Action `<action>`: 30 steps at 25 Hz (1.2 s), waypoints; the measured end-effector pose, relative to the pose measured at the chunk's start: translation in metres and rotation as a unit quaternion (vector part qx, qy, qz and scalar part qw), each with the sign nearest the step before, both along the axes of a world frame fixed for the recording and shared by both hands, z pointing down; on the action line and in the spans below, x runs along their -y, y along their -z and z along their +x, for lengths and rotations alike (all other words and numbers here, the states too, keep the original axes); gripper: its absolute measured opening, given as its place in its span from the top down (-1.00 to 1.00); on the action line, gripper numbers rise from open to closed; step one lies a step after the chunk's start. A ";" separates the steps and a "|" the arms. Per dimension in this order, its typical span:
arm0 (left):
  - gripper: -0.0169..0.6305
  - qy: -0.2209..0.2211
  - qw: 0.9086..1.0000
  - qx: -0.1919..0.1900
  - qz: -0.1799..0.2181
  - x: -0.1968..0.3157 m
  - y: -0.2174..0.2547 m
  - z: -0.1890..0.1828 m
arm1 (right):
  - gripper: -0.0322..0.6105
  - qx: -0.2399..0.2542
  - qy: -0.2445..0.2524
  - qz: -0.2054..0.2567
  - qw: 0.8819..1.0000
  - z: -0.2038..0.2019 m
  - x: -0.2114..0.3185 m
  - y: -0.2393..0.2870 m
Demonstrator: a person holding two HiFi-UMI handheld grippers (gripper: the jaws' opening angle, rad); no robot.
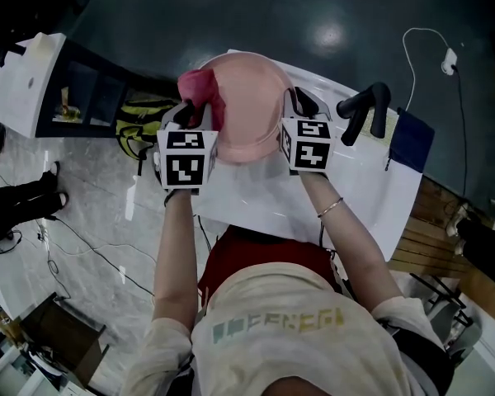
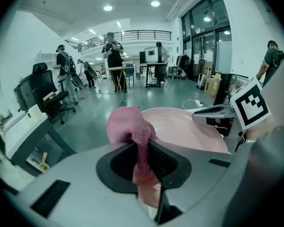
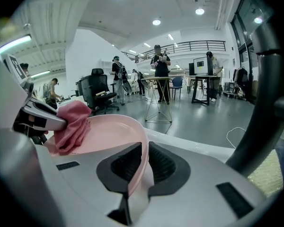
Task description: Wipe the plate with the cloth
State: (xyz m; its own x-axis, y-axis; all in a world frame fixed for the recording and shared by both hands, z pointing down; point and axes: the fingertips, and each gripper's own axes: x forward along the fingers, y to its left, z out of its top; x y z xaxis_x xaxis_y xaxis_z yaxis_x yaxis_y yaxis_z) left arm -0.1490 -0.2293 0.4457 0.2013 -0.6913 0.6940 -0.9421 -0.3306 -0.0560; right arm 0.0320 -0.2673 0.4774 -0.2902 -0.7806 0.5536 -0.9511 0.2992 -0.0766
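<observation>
White surface (image 1: 359, 184): carries the work area and lies under and to the right of the plate.

Pink plate (image 1: 252, 106) (image 2: 180, 126) (image 3: 109, 131): round and shallow, face up. It sits at the far left corner of the surface, and its far rim reaches over the surface edge. No view shows whether its underside rests on the surface.

Right gripper (image 1: 295, 106) (image 3: 144, 160): at the plate's right rim. Its fingers are clamped on that rim, one above and one below.

Left gripper (image 1: 194, 115) (image 2: 141, 148): at the plate's left rim, opposite the right gripper. Its fingers are pinched on the cloth, which runs down between them.

Black curved bar (image 1: 363, 110) (image 3: 270, 79): stands on the surface to the right of the plate, beyond the right gripper.

Dark blue fabric piece (image 1: 411, 139): further right of the plate, past the bar, at the surface edge.

Pink cloth (image 1: 200, 87) (image 2: 128, 124) (image 3: 71, 124): terry texture. It is bunched above the left fingers and lies against the plate's left rim, with the wad touching the inner face there.
</observation>
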 end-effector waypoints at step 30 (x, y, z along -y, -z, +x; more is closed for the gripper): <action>0.74 0.048 0.988 -0.065 0.130 -0.009 0.054 -0.004 | 0.78 0.067 0.016 0.138 0.988 -0.010 -0.032 0.092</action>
State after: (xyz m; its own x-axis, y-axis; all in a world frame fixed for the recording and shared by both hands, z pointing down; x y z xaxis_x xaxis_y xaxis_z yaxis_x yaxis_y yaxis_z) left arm -0.1534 -0.2205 0.3915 0.2014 -0.8629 0.4635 -0.9733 -0.2294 -0.0042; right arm 0.0217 -0.2357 0.3855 -0.3736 -0.8855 0.2763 -0.9276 0.3561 -0.1130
